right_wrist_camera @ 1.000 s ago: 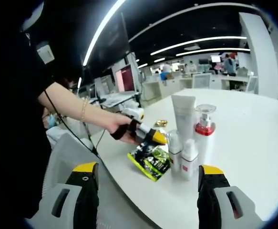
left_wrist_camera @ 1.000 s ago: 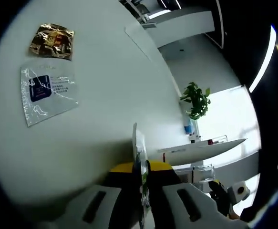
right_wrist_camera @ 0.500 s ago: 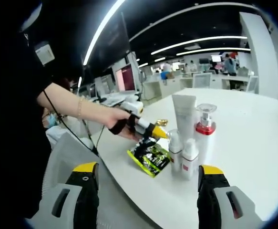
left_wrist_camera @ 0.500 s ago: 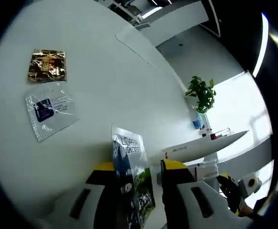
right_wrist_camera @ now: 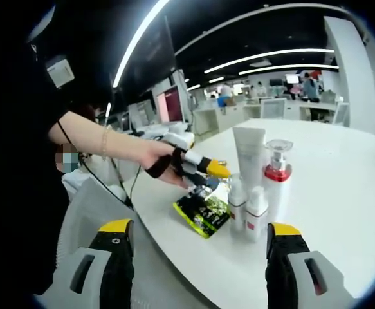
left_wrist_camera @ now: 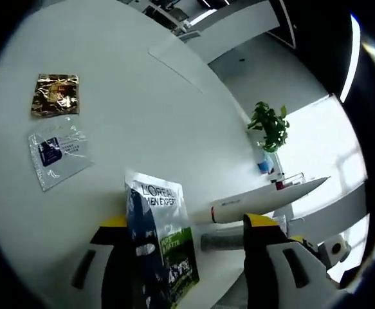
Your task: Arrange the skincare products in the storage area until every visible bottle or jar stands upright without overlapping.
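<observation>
Green-and-black sachet (left_wrist_camera: 161,241) lies flat between our left gripper's (left_wrist_camera: 186,241) spread jaws; our right gripper (right_wrist_camera: 200,248) hangs wide open, bottles (right_wrist_camera: 258,187) ahead.

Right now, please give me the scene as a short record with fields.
surface: white table
left gripper: open, green-and-black sachet between its jaws
right gripper: open, holding nothing
upright group: white tube, pump bottle, two small white bottles
lying flat: gold sachet, clear sachet
</observation>
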Tool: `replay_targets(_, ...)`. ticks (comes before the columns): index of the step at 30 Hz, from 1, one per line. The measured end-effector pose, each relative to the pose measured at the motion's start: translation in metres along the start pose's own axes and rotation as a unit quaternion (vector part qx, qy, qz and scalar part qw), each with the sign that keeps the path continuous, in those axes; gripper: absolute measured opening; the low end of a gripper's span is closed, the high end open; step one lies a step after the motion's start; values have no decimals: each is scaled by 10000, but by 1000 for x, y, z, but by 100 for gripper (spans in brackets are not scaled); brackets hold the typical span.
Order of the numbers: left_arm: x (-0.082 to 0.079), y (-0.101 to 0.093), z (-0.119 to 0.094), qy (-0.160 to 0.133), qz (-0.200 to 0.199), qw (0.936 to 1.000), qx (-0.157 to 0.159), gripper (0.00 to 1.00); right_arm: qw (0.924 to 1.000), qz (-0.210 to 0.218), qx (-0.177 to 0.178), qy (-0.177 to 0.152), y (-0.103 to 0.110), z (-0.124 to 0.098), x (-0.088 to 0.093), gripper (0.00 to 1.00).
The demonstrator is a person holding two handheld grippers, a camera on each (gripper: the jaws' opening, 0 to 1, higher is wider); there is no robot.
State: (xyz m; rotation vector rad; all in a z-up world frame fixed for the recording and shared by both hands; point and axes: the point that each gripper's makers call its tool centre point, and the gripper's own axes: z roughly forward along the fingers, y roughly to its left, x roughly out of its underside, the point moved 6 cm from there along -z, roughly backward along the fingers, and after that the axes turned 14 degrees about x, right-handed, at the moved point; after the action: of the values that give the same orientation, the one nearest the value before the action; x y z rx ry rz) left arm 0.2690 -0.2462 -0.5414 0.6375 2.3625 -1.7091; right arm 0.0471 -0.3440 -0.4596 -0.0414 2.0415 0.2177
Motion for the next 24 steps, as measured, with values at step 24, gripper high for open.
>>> replay_targets(24, -4, -22, -8, -428, -451, 9981, 46, 95, 10000, -17, 15, 16, 1, 0, -1, 88)
